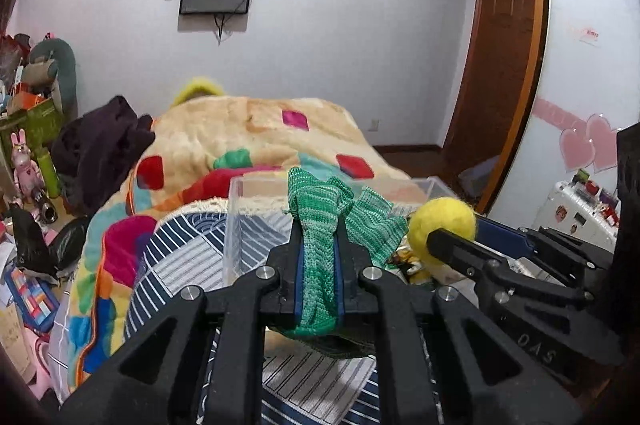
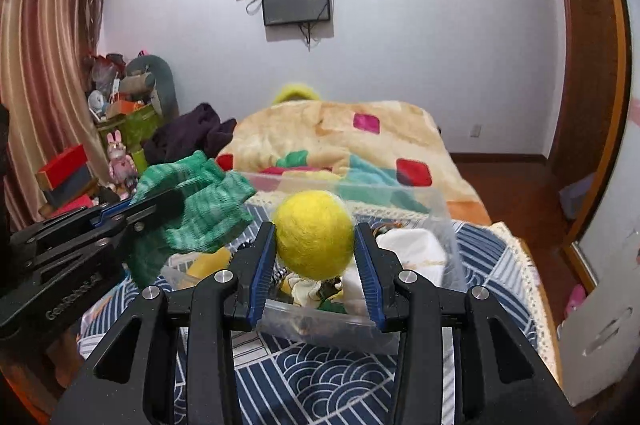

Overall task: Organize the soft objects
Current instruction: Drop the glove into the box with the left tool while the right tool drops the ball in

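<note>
Bin [image 2: 442, 221] holding white cloth [image 2: 412, 245].

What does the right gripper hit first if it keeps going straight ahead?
Probably nothing close: the right gripper, shut on the yellow ball, points over the clear bin toward the blanket on the bed. Depth is unclear; the bin's far rim may come first.

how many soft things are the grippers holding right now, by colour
green: 1, the knitted cloth pinched in the left gripper
yellow: 1, the felt ball between the right gripper's fingers, above the clear bin
total: 2
</note>
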`<state>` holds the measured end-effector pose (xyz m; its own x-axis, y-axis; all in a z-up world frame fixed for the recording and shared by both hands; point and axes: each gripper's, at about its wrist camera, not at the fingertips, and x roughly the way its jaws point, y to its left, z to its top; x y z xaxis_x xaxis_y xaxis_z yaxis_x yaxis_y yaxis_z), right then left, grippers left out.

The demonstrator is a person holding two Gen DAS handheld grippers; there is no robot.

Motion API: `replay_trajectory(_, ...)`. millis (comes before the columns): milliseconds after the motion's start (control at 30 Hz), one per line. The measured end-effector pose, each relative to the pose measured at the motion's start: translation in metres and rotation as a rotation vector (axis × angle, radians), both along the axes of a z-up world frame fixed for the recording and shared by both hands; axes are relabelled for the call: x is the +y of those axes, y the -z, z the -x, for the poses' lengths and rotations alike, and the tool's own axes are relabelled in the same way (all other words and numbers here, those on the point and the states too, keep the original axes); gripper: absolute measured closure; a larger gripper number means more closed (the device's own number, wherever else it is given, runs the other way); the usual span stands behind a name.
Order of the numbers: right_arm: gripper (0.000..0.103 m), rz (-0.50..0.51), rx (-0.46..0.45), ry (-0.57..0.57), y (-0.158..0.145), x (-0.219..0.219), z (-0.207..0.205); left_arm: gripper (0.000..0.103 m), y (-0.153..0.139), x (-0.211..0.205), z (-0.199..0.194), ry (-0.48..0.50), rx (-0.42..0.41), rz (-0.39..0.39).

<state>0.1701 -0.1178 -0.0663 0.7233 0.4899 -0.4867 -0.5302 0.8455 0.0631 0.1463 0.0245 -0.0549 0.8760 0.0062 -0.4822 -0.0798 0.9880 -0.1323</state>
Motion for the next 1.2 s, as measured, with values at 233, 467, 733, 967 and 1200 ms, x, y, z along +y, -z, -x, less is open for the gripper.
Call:
replay_trajectory(233, 0.066, 0.035, 0.070, -0.004, 0.019, 0.008, -0.013, 0.092, 0.021, -0.001, -0.014, 0.004, 0.065, -0.019)
replay_trajectory(467, 0.065, 0.066, 0.087, -0.014, 0.025, 0.008, -0.009, 0.071, 0.024, -0.004, -0.013, 0.014, 0.093, -0.029)
replay_trajectory(733, 0.051, 0.068, 0.067, -0.004, 0.017, 0.000, -0.004, 0.050, 0.021, 0.006, 0.003, 0.002, 0.096, 0.012)
replay_trajectory(967, 0.049, 0.038, -0.006, -0.002, -0.009, -0.013, 0.012, 0.048, -0.004, 0.007, 0.030, 0.011, 0.028, 0.029)
replay_trajectory(1200, 0.049, -0.033, -0.116, 0.010, -0.046, -0.036, 0.039, 0.048, -0.047, -0.006, 0.072, 0.031, -0.108, -0.014)
